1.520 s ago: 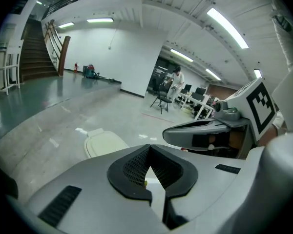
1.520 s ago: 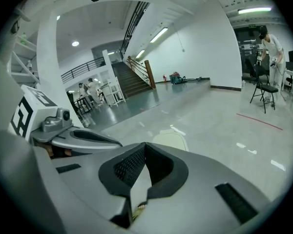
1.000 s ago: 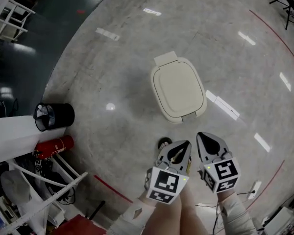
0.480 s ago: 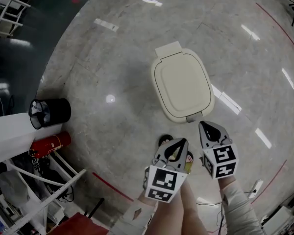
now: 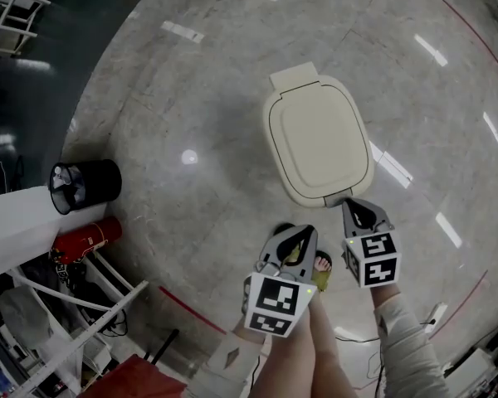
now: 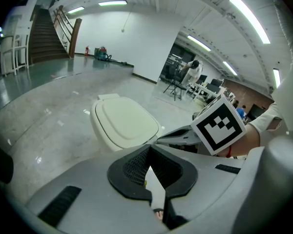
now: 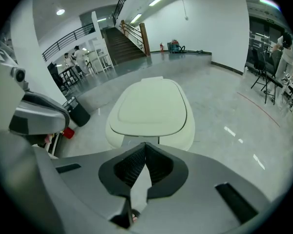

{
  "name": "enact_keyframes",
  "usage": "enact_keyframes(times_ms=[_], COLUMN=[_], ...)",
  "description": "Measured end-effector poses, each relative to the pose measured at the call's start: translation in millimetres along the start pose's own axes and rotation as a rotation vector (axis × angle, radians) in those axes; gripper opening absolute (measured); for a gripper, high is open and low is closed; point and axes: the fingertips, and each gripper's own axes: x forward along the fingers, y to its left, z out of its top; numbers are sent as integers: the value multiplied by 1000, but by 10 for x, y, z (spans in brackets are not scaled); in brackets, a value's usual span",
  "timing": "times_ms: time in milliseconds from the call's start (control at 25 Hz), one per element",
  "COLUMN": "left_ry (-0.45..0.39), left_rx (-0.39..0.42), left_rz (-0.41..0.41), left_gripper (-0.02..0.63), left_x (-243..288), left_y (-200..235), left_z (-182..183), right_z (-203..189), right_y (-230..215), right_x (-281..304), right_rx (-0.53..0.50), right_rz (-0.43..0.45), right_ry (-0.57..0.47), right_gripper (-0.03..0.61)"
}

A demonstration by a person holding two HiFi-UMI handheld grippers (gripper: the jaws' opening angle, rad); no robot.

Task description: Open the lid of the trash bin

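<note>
- While the lid (image 5: 319,135) lies shut on the trash bin (image 6: 101,133) at centre frame, nothing is opened yet;
- right gripper (image 5: 354,204), fingers (image 7: 163,172) clenched on nothing, hovers just beside the front tab (image 5: 339,197);
- left gripper (image 5: 303,230), likewise clenched and empty, hangs lower centre; lifting remains.

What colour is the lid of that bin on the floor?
Plain cream; the lid shows best in the head view.

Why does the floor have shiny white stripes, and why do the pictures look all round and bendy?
Head view: the white stripes are ceiling lamps mirrored in the glossy floor, and the trash bin throws a soft shadow to its left in the picture. Left and right gripper views: a wide-angle lens curves straight lines and darkens the corners.
</note>
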Motion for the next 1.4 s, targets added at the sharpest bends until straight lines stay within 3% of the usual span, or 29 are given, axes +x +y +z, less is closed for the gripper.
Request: enact_keyframes(times_ms=[200, 440, 1400], left_ry=[6, 14, 4], left_rx=[-2, -21, -4], left_rz=[5, 2, -18], left_gripper=[5, 5, 5], left_x=[-9, -14, -106], left_y=[55, 66, 51], left_z=[8, -1, 135], right_z=[-27, -51, 72], right_y=[0, 15, 19], right_x=[22, 30, -61], right_rx=[13, -75, -29], right_rz=[-9, -22, -63], right_ry=[19, 25, 29], right_gripper=[5, 6, 5])
